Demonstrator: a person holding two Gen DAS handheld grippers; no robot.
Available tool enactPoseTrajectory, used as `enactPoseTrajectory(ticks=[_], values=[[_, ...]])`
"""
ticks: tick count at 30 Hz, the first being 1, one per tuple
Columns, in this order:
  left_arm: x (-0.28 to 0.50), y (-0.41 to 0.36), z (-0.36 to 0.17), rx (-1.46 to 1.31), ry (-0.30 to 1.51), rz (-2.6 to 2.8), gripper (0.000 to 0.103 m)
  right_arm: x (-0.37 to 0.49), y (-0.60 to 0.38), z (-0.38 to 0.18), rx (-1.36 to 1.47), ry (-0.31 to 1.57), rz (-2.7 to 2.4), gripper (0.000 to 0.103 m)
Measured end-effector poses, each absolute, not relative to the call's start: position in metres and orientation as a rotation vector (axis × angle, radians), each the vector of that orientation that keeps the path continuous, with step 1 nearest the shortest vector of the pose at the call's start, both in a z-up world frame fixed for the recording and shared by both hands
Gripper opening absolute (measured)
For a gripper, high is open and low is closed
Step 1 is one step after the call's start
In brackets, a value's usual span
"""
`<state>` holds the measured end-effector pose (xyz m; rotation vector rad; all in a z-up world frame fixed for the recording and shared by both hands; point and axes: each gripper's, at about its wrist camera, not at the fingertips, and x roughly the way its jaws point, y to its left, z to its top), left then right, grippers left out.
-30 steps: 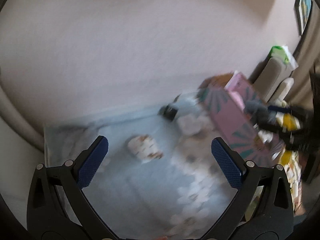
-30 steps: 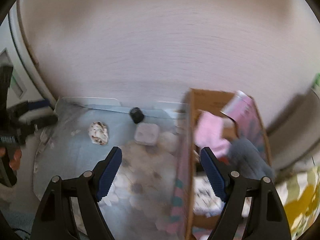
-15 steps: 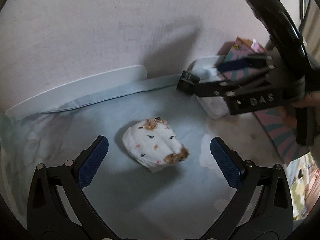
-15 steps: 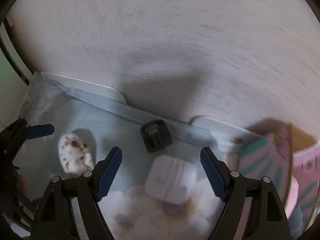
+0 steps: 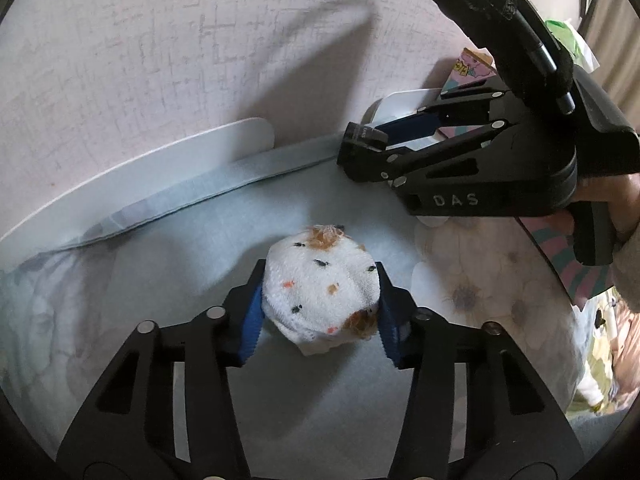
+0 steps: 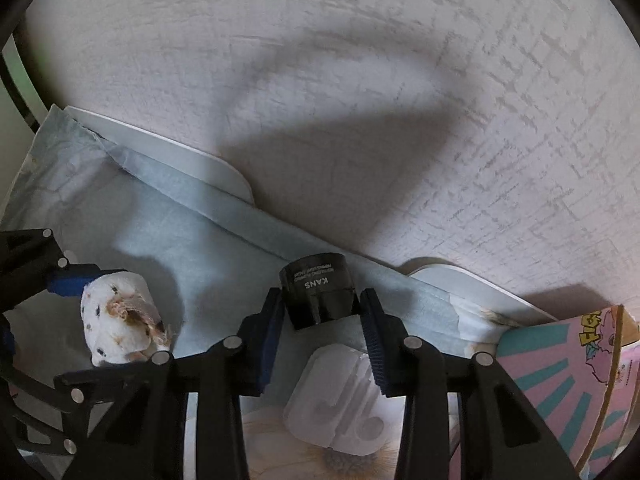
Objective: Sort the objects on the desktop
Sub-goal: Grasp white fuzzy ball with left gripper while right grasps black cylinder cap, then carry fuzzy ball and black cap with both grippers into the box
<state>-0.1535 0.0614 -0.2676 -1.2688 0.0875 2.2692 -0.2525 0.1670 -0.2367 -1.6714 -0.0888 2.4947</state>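
Closing on the rolled sock, the left gripper has its blue pads pressed into both sides as the sock lies on the pale blue cloth; squeeze gently and lift straight. From the right wrist, the right gripper is closing around the black cap, pads touching it; centre it, clear of the white case just beside.
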Motion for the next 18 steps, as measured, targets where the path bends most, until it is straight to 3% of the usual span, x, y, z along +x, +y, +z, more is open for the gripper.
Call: enactPoseTrajectory(ticks=[18], values=[[-0.128, 0.044, -0.186, -1.245, -0.056, 2.337, 0.042, -0.2, 0.146, -0.15, -1.595, 0.125, 2.596, 0.034]])
